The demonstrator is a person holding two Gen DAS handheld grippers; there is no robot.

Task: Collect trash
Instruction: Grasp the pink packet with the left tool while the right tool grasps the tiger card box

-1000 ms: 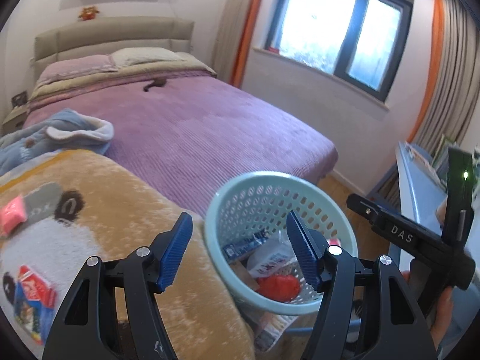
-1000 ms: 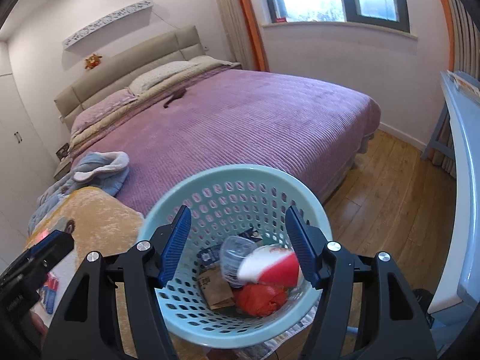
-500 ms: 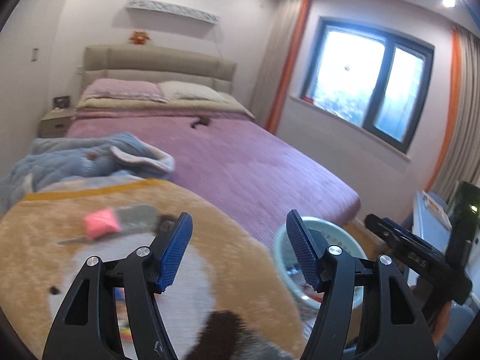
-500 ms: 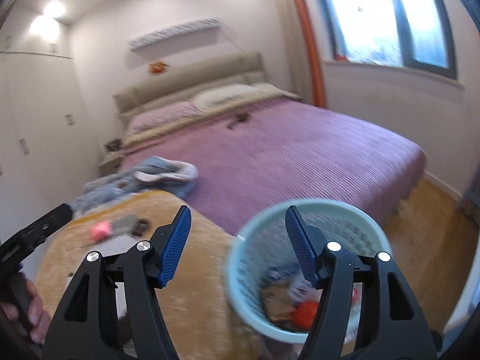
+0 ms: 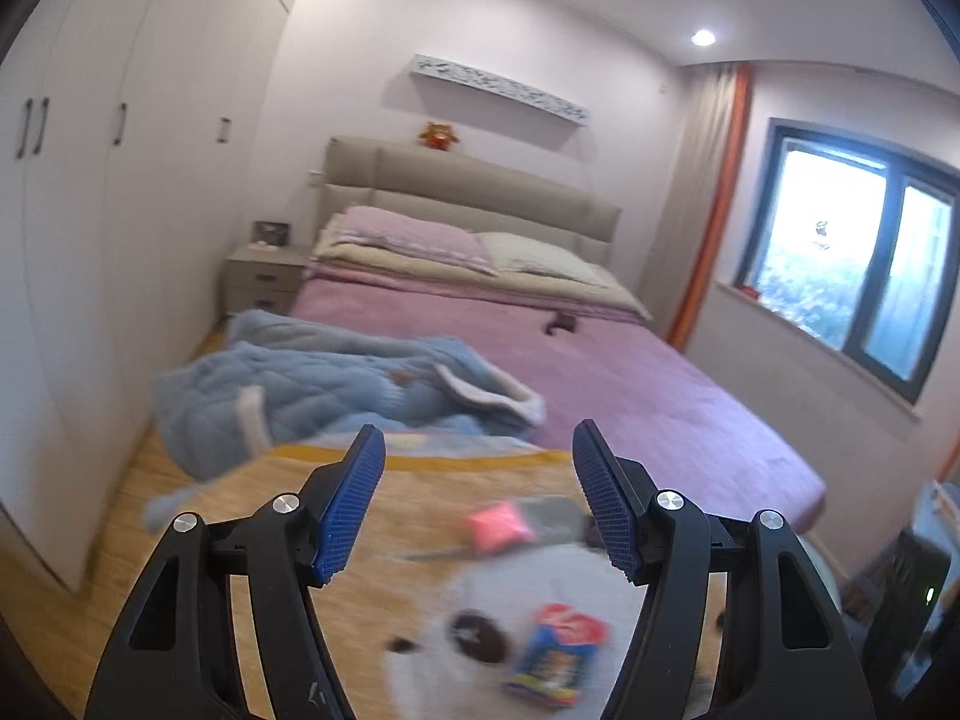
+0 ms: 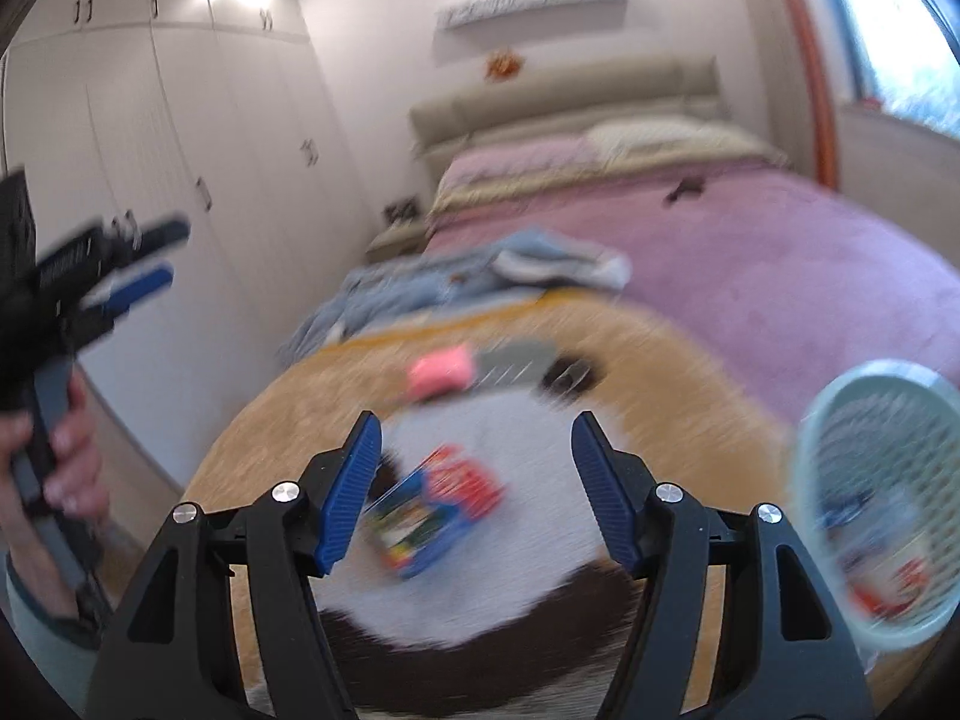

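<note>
A pink wrapper (image 5: 499, 527) (image 6: 440, 373) and a red-and-blue snack packet (image 5: 555, 654) (image 6: 433, 507) lie on the tan blanket with a white animal print (image 5: 372, 570) (image 6: 300, 432). My left gripper (image 5: 477, 498) hangs open above the blanket, the pink wrapper seen between its fingers but farther off. My right gripper (image 6: 474, 489) is open and its jaws are opening, with nothing held; the packet lies below and between them. The pale blue trash basket (image 6: 864, 414), holding several wrappers, stands at the right edge. The left gripper (image 6: 144, 264) and the hand holding it also show at the left of the right wrist view.
A purple bed (image 5: 660, 384) fills the room's middle, with a blue quilted garment (image 5: 312, 384) bunched on it beyond the blanket. White wardrobes (image 5: 90, 240) line the left wall. A nightstand (image 5: 264, 276) sits by the headboard and a window (image 5: 864, 264) is on the right.
Both views have swung left, away from the basket and onto the blanket with the pink wrapper and snack packet. The basket slid to the right edge of the right wrist view.
</note>
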